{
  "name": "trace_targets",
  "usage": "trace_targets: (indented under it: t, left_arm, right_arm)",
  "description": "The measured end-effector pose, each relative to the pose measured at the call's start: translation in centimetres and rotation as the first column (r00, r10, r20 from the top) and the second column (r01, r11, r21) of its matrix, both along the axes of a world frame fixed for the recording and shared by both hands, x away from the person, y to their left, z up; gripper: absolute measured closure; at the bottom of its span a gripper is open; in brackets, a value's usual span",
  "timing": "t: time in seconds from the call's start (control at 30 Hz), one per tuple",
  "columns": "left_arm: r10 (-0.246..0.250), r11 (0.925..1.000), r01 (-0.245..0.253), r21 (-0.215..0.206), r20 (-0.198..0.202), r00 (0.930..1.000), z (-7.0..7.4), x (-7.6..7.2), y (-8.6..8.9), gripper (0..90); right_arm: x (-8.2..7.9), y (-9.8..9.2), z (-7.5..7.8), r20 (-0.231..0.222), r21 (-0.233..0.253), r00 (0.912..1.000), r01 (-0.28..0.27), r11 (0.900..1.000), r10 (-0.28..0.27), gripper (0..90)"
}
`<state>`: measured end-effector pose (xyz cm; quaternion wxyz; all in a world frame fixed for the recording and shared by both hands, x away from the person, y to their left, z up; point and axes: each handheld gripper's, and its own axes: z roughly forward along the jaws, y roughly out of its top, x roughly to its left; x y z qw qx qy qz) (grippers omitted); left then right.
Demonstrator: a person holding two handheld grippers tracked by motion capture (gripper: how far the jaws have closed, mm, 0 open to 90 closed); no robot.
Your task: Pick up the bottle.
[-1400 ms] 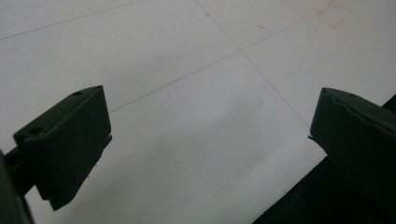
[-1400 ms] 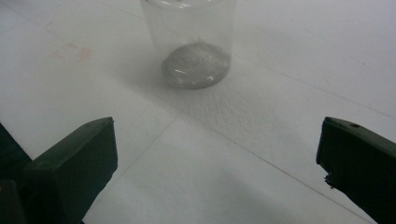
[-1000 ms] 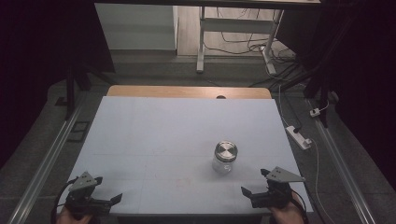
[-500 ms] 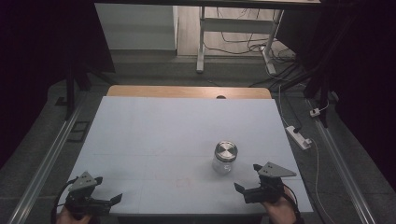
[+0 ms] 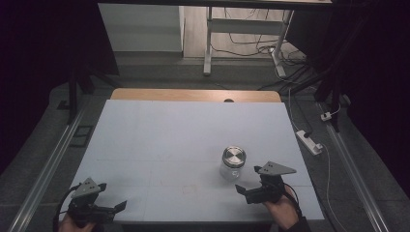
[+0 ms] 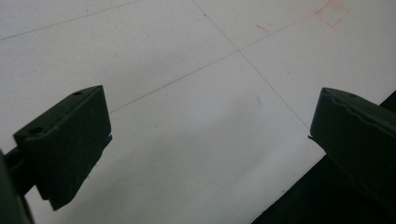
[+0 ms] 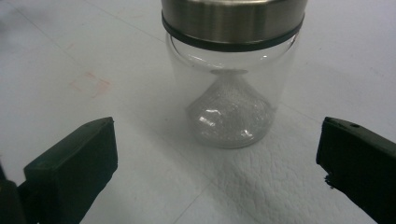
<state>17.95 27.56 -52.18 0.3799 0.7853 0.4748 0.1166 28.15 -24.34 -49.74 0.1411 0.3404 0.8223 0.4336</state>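
Glass jar (image 5: pixel 233 163) upright on white table (image 5: pixel 169 135), just ahead of right gripper (image 5: pixel 245 192), jaws wide apart; left gripper (image 5: pixel 118 207) likewise.

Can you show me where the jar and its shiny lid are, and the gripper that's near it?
Clear glass jar (image 7: pixel 231 112), right gripper view, on its glass wall.
Round shiny metal lid (image 5: pixel 234 156), high view, on its flat top.
Black right gripper (image 5: pixel 245 192), high view, between its fingertips.
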Motion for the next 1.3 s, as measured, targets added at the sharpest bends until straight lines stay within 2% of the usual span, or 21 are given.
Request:
trace_targets:
  t: [0.17, 0.27, 0.37, 0.5, 0.6, 0.83, 1.1, 1.3]
  left_arm:
    - [0.0, 1.0, 0.0, -0.001, -0.001, 1.0, 0.0, 0.0, 0.0, 0.0]
    - [0.0, 1.0, -0.001, -0.003, -0.002, 1.0, 0.0, 0.0, 0.0, 0.0]
    - [0.001, 1.0, -0.001, -0.004, -0.004, 1.0, 0.0, 0.1, 0.0, 0.0]
    - [0.002, 1.0, -0.002, -0.006, -0.005, 1.0, -0.1, 0.1, 0.0, 0.0]
    - [0.002, 1.0, -0.002, -0.006, -0.006, 1.0, -0.1, 0.1, 0.1, 0.0]
    - [0.002, 1.0, -0.002, -0.007, -0.01, 1.0, -0.1, 0.1, 0.1, 0.0]
    - [0.0, 1.0, 0.0, -0.007, -0.011, 0.9999, -0.1, 0.1, 0.1, 0.0]
    - [-0.002, 1.0, 0.002, -0.008, -0.011, 0.9999, -0.1, 0.1, 0.1, 0.0]
  right_arm:
    - [0.8, 0.9, -0.3, 0.011, -0.044, 0.9999, 0.006, 0.999, -0.005, 0.0]
    - [1.3, 1.3, -0.5, 0.007, -0.051, 0.9999, 0.012, 0.999, -0.011, 0.0]
    - [1.8, 1.4, -0.5, -0.004, -0.03, 0.9998, 0.018, 0.999, -0.018, 0.0]
    - [2.4, 1.6, -0.6, -0.01, -0.028, 0.9999, 0.003, 1.0, -0.003, 0.0]
    - [3.0, 1.9, -0.6, -0.011, -0.043, 0.9998, -0.017, 0.999, 0.017, 0.0]
    - [4.2, 2.9, -0.9, -0.017, -0.026, 0.9997, -0.02, 0.999, 0.02, 0.0]
    - [5.0, 3.5, -1.1, -0.016, -0.017, 0.9996, -0.022, 1.0, 0.022, 0.0]
    - [5.4, 3.8, -1.3, -0.016, -0.03, 0.9996, -0.022, 0.999, 0.021, 0.0]
